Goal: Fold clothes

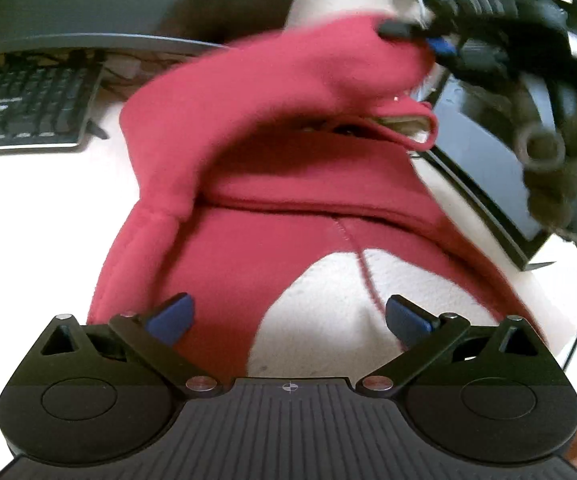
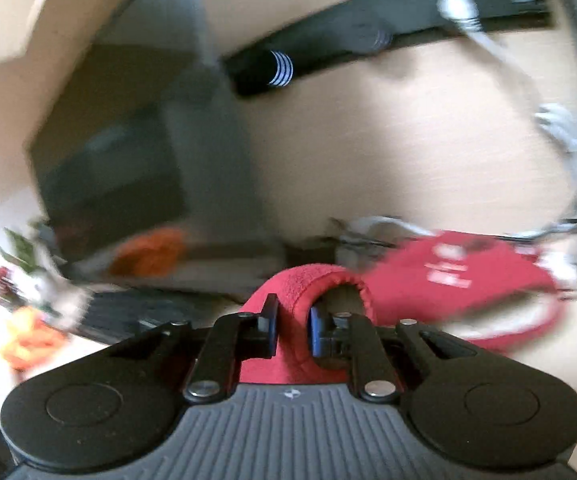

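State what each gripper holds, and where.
Right gripper pinches the red hoodie by a sleeve cuff; left gripper is open, holding nothing.

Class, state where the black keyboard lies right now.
In the left wrist view the keyboard lies at the far left on the white surface, under a dark monitor edge, left of the red garment.

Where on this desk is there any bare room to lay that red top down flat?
Bare white desk lies left of the red top, below the keyboard. The right is crowded: a monitor there and the right gripper lifting the cloth.
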`<state>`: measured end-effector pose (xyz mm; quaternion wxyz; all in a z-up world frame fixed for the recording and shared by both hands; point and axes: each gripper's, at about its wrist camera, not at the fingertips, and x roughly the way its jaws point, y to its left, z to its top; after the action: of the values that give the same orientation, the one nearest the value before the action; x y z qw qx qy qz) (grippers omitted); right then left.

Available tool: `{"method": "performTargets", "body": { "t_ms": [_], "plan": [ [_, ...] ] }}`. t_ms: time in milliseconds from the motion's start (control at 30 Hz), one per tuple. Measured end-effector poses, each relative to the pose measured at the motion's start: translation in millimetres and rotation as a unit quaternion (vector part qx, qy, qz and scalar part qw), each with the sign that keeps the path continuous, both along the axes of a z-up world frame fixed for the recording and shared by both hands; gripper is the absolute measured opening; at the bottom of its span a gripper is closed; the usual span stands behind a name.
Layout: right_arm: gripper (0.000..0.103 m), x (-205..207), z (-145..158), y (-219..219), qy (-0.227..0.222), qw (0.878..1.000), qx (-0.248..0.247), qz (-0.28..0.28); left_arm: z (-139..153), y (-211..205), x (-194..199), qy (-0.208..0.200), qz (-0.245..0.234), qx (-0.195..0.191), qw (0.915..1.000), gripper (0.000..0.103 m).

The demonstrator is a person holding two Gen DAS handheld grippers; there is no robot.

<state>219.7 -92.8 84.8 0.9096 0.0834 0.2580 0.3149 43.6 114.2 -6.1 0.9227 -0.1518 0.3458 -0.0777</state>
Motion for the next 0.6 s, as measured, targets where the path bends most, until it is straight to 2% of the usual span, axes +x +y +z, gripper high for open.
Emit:
{"method": "performTargets", "body": {
  "t_ms": [100, 300, 367, 500, 600],
  "plan": [
    [0.015, -1.4, -29.6, -14.8, 0.023, 0.998, -0.044, -0.033, 13.5, 0.5, 6.2, -0.016, -0.028, -0.010, 0.9994, 0.103],
    [0.015, 1.0, -86.5, -23.6, 0.072, 0.991, -0.093, -0.060, 36.4, -1.8, 36.8, -0.045, -0.050, 0.029, 0.9973, 0.103],
    [0.015, 1.8, -81.9, -19.8, 0.069, 0.991, -0.095, -0.059, 39.6, -0.5, 50.3, -0.047, -0.052, 0.038, 0.9968, 0.103],
    [0.015, 9.3, -68.2, -21.8, 0.032, 0.991, -0.111, -0.067, 24.9, 7.8, 85.2, -0.018, -0.044, 0.026, 0.9985, 0.103],
    [0.021, 23.7, -70.5, -19.2, 0.056, 0.988, -0.128, -0.071, 16.2, 5.3, 106.2, -0.013, -0.062, 0.027, 0.9976, 0.103]
  ]
}}
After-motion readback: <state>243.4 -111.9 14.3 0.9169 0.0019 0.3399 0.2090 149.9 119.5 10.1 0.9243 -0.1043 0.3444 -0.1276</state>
